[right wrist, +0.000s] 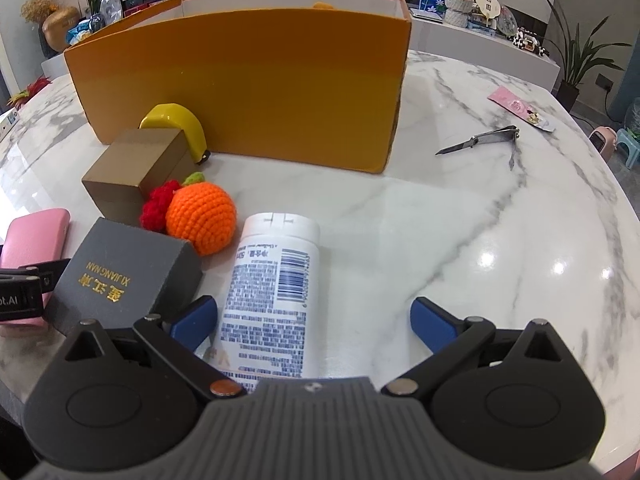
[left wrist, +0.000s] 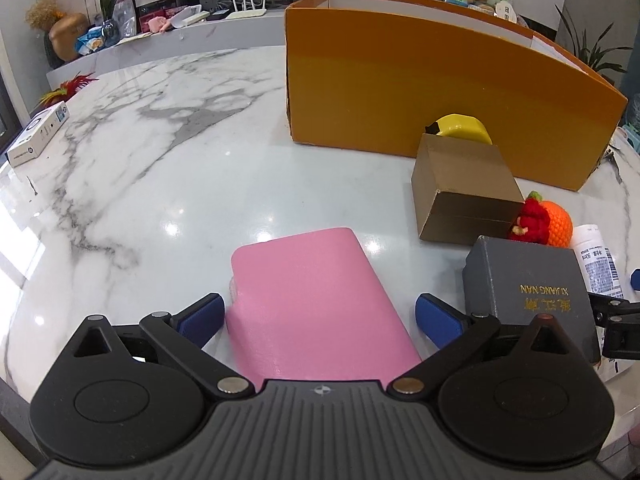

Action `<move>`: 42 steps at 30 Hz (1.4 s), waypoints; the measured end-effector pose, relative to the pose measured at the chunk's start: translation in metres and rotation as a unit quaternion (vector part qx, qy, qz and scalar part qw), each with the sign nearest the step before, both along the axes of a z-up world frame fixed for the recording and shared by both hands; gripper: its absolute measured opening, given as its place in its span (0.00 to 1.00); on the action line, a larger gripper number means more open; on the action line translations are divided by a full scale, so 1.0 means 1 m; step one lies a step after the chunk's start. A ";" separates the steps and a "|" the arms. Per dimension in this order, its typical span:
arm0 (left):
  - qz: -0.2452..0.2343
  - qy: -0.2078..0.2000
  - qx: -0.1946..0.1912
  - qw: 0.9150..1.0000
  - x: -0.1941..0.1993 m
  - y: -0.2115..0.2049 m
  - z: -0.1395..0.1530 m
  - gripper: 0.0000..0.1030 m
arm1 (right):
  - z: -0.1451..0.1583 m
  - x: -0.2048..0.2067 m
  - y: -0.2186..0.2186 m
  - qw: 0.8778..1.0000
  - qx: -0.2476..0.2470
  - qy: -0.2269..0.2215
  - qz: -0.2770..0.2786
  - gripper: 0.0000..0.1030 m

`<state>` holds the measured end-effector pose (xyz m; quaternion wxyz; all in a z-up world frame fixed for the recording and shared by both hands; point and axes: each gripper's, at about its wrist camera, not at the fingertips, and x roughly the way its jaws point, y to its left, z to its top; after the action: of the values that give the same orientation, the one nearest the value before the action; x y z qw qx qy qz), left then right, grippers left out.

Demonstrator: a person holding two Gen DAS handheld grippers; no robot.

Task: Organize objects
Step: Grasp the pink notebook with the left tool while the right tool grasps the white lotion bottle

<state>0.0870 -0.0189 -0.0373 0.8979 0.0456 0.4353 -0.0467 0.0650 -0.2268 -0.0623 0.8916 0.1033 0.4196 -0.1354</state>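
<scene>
The left gripper [left wrist: 318, 316] has its jaws wide open around a pink case [left wrist: 312, 300] lying low in the middle of the frame on the desk [left wrist: 140, 152], not squeezing it. The right gripper [right wrist: 312, 318] is wide open too, with a white bottle [right wrist: 272, 292] lying between its jaws.

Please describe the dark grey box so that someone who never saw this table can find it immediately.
Start at the big orange box on the marble table and come toward the cameras past the brown carton. The dark grey box lies between the pink case and the white bottle. Only it carries gold lettering on its lid.
</scene>
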 end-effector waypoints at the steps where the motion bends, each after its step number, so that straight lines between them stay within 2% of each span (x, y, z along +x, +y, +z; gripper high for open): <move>1: 0.000 -0.002 0.000 1.000 -0.001 0.000 0.000 1.00 | 0.000 0.000 0.000 1.000 0.000 0.000 0.000 0.99; 6: 0.002 -0.003 -0.002 1.000 -0.003 0.001 0.000 1.00 | -0.001 -0.002 0.002 1.000 -0.003 -0.006 -0.003 0.99; 16: 0.035 -0.010 -0.002 0.999 -0.017 0.008 0.002 1.00 | -0.002 -0.002 0.003 1.000 -0.004 -0.012 -0.007 0.99; 22: 0.047 -0.008 -0.002 0.999 -0.025 0.009 0.003 1.00 | -0.005 -0.007 0.006 0.999 -0.014 -0.039 -0.019 0.99; 26: 0.047 -0.031 -0.004 0.998 -0.033 0.010 0.000 1.00 | -0.008 -0.011 0.009 0.998 -0.021 -0.057 -0.031 0.99; 33: 0.051 -0.049 -0.003 0.997 -0.038 0.008 -0.002 1.00 | -0.008 -0.011 0.010 0.997 -0.022 -0.062 -0.032 0.99; 42: 0.044 -0.044 -0.004 0.998 -0.035 0.005 -0.002 1.00 | -0.008 -0.008 0.008 0.998 -0.020 -0.055 -0.032 0.99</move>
<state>0.0519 -0.0139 -0.0389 0.9175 0.0249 0.3968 -0.0069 0.0574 -0.2185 -0.0699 0.9103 0.1060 0.3637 -0.1670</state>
